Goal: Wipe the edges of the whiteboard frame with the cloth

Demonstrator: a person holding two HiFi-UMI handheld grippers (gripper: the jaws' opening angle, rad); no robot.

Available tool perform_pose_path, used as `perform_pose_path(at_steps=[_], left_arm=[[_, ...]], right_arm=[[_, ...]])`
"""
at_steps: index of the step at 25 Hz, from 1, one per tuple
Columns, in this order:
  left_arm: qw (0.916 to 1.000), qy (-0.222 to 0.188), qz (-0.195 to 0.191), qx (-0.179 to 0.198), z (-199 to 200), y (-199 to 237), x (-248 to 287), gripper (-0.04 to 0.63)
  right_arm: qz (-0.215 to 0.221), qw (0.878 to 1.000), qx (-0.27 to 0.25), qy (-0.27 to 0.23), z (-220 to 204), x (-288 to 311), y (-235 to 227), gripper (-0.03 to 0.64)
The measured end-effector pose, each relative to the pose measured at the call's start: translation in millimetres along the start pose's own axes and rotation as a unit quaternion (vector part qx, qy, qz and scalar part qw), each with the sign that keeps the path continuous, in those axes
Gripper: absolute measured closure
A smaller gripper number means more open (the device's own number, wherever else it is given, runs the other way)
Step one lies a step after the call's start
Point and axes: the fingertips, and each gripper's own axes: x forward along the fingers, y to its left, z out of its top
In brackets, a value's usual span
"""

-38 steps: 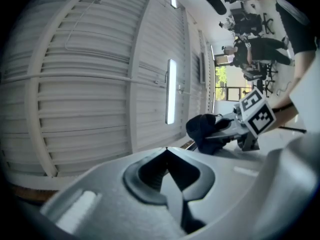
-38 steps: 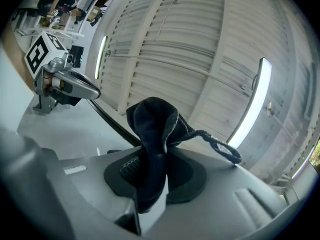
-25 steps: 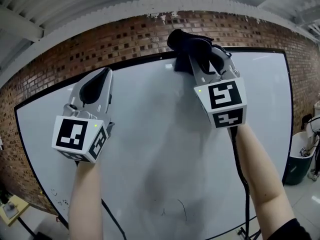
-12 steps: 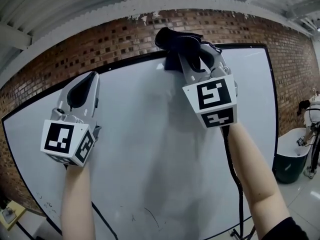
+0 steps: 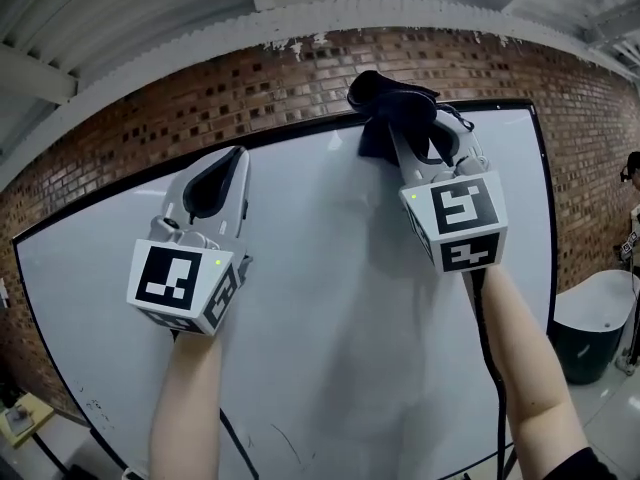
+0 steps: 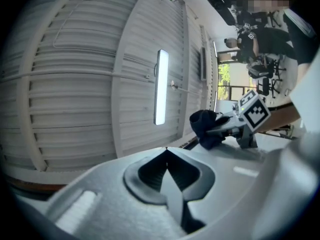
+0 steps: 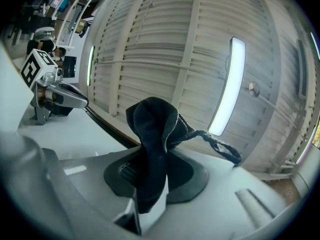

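A large whiteboard [image 5: 330, 298] with a thin black frame [image 5: 300, 125] stands against a brick wall. My right gripper [image 5: 392, 108] is shut on a dark navy cloth [image 5: 385, 96], which is bunched against the top edge of the frame. In the right gripper view the cloth [image 7: 152, 139] stands up between the jaws, a loose strand trailing right. My left gripper [image 5: 236, 154] is held up in front of the board's upper left, just below the top frame, with its jaws shut and nothing in them. The left gripper view shows the closed tips [image 6: 166, 151] and the cloth [image 6: 206, 128] beyond.
A brick wall [image 5: 150, 133] rises behind the board under a white slatted ceiling [image 5: 120, 18] with strip lights [image 6: 161, 86]. A dark bin [image 5: 585, 333] stands at the right, beside the board. Cables hang below both grippers. A person stands far off in the left gripper view.
Both grippers have shifted right along the top edge compared with half a second ago, the right one carrying the cloth along the frame. The view has swung too.
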Motion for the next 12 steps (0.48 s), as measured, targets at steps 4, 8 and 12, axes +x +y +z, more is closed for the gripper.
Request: perform_pose_path(at_steps=[4, 8, 12], left_arm=[[0.9996, -0.015, -0.026, 0.001, 1.6, -18.1, 10.1, 0.591], [0.9987, -0.031, -0.040, -0.007, 9.5, -25.3, 17.5, 0.591], [0.9981, -0.039, -0.047, -0.014, 11.2, -31.6, 20.5, 0.591]], right_arm=[[-0.005, 1.000, -0.020, -0.002, 0.3, -0.6, 4.2, 0.535], [-0.019, 1.000, -0.019, -0.009, 5.6, -1.1, 0.9, 0.535], [-0.020, 1.000, -0.023, -0.005, 3.9, -1.3, 2.4, 0.535]])
